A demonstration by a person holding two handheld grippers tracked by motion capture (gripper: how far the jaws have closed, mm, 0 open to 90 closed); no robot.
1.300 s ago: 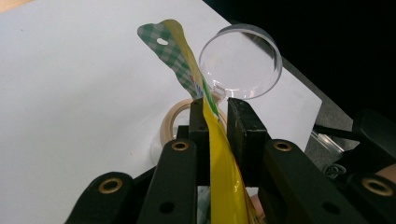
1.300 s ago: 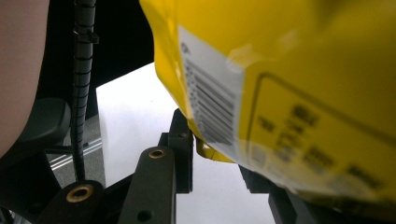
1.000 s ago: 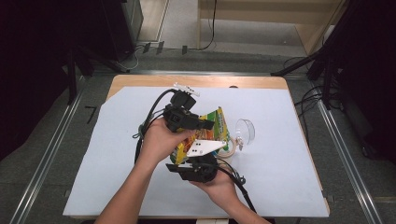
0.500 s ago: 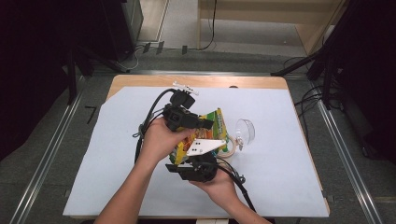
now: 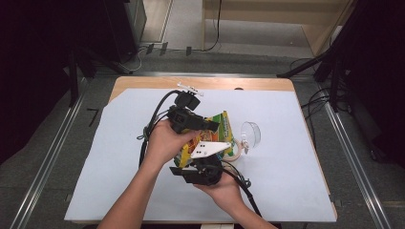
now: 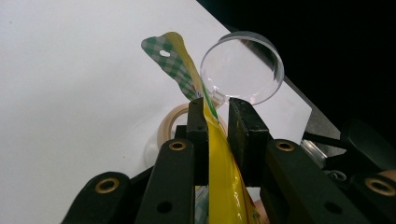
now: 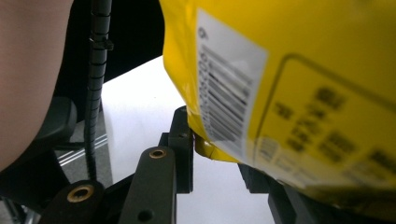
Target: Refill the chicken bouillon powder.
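Note:
A yellow snack bag [image 5: 218,125] with a green chequered top is held above the white mat between both grippers. In the left gripper view the bag [image 6: 219,158] runs edge-on between the jaws, and my left gripper [image 6: 215,121] is shut on it. From above, the left gripper [image 5: 210,127] reaches in from the left. My right gripper [image 5: 203,162], under its grey plate, holds the bag's near end from below. In the right gripper view the barcode side of the bag [image 7: 303,70] hangs close. My right gripper [image 7: 217,149] pinches its lower corner; the right jaw is mostly hidden.
A clear round plastic lid [image 5: 250,135] stands on the mat just right of the bag; in the left gripper view the lid [image 6: 243,67] lies beyond the jaws. A tape roll [image 5: 233,151] lies beside it. The white mat [image 5: 296,157] covers the wooden table [image 5: 143,82].

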